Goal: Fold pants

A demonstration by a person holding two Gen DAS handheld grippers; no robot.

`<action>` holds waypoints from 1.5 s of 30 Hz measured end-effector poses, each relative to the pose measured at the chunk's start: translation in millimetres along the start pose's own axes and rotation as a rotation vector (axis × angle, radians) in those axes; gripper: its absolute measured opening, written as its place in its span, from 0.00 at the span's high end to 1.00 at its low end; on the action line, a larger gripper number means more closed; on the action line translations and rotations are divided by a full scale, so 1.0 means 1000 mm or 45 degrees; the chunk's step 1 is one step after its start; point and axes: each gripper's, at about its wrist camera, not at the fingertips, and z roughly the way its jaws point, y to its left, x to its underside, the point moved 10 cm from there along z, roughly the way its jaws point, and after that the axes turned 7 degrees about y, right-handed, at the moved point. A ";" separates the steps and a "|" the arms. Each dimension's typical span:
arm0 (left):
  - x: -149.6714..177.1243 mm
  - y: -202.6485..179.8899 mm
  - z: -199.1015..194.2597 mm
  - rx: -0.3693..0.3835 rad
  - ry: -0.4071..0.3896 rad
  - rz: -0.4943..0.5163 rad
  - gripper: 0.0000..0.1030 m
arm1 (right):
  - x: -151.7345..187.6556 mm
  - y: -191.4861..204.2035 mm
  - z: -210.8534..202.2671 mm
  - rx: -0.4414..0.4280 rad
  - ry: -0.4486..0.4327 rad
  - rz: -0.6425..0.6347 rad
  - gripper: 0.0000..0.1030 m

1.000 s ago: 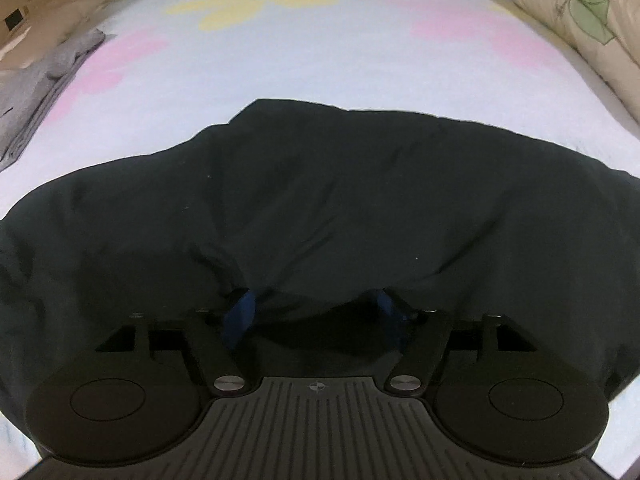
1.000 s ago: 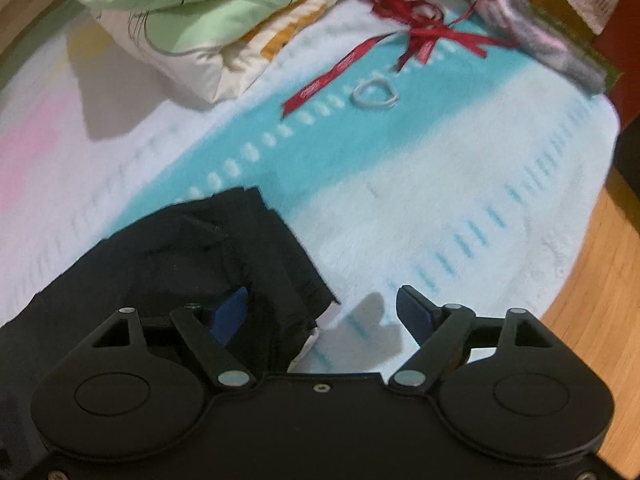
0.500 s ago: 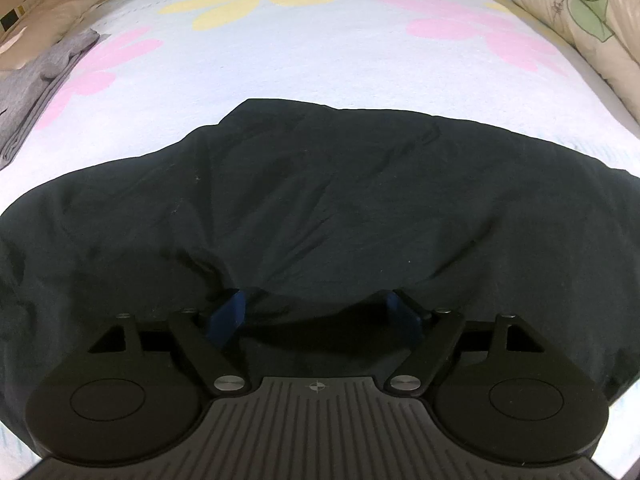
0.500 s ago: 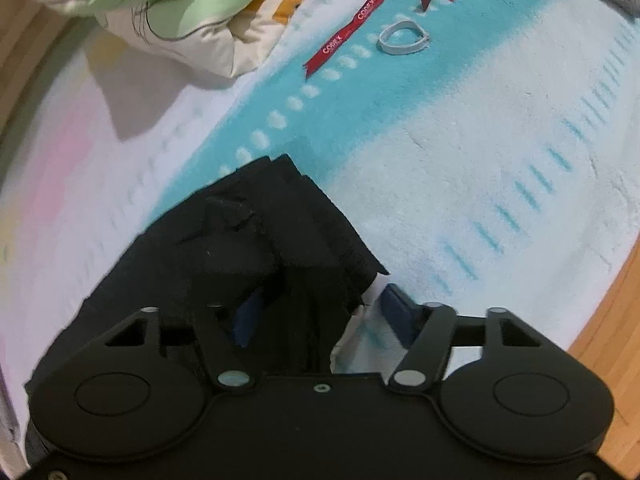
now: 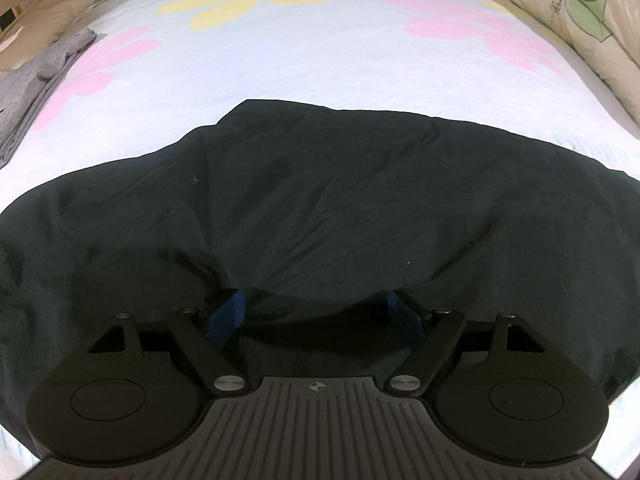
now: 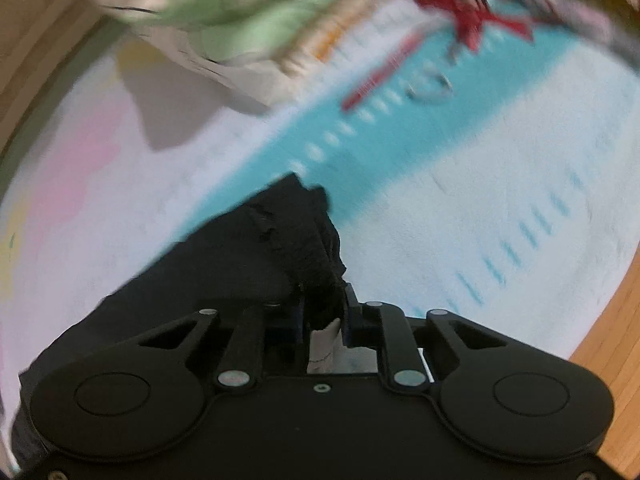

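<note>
Over pants (image 6: 256,276), right gripper (image 6: 324,312) pinching, tilted down

Motion-blurred red ribbon (image 6: 452,32); black pants (image 5: 320,208) cut off sideways.

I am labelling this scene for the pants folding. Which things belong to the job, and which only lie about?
Job:
- black cloth pants
- left gripper, open over them
- right gripper, just closed on their bunched black edge
- flowered blanket underneath

Lying about:
- folded grey cloth
- leaf-print pillow
- red ribbon
- small white ring
</note>
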 end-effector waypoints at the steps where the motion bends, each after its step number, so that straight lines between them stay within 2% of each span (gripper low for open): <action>1: 0.000 0.000 0.000 0.000 0.000 0.000 0.24 | 0.001 0.013 -0.012 -0.011 -0.034 -0.045 0.76; 6: 0.000 0.000 0.000 0.000 -0.009 -0.001 0.25 | 0.011 0.089 -0.053 -0.112 -0.164 -0.266 0.78; 10: 0.000 0.000 -0.002 0.000 -0.012 -0.006 0.25 | 0.030 0.158 -0.060 -0.239 -0.167 -0.395 0.79; 18: 0.000 0.008 -0.012 0.043 -0.025 -0.045 0.25 | 0.104 0.294 -0.040 -0.460 -0.027 -0.663 0.79; 21: -0.002 0.016 -0.020 0.045 -0.055 -0.073 0.25 | 0.131 0.335 -0.018 -0.471 0.045 -0.778 0.79; 25: -0.005 0.042 -0.031 -0.049 -0.114 -0.145 0.25 | 0.167 0.380 0.017 -0.435 0.138 -0.895 0.79; 28: -0.010 0.061 -0.038 -0.113 -0.159 -0.199 0.25 | 0.196 0.399 0.043 -0.374 0.202 -0.982 0.79; 30: -0.012 0.067 -0.041 -0.109 -0.172 -0.229 0.25 | 0.215 0.408 0.057 -0.348 0.232 -1.035 0.77; 33: -0.015 0.067 -0.043 -0.073 -0.176 -0.253 0.25 | 0.241 0.415 0.072 -0.310 0.268 -1.186 0.67; 35: -0.015 0.065 -0.048 -0.045 -0.189 -0.251 0.25 | 0.250 0.416 0.070 -0.284 0.241 -1.285 0.55; 36: -0.017 0.063 -0.050 -0.036 -0.198 -0.246 0.25 | 0.251 0.415 0.066 -0.284 0.220 -1.320 0.52; 39: -0.019 0.057 -0.055 -0.017 -0.225 -0.231 0.25 | 0.241 0.404 0.046 -0.313 0.166 -1.320 0.47; 42: -0.020 0.048 -0.057 0.042 -0.229 -0.213 0.25 | 0.206 0.388 0.028 -0.351 0.083 -1.174 0.35; 45: -0.021 0.036 -0.057 0.106 -0.227 -0.200 0.25 | 0.170 0.366 0.025 -0.286 0.005 -1.021 0.34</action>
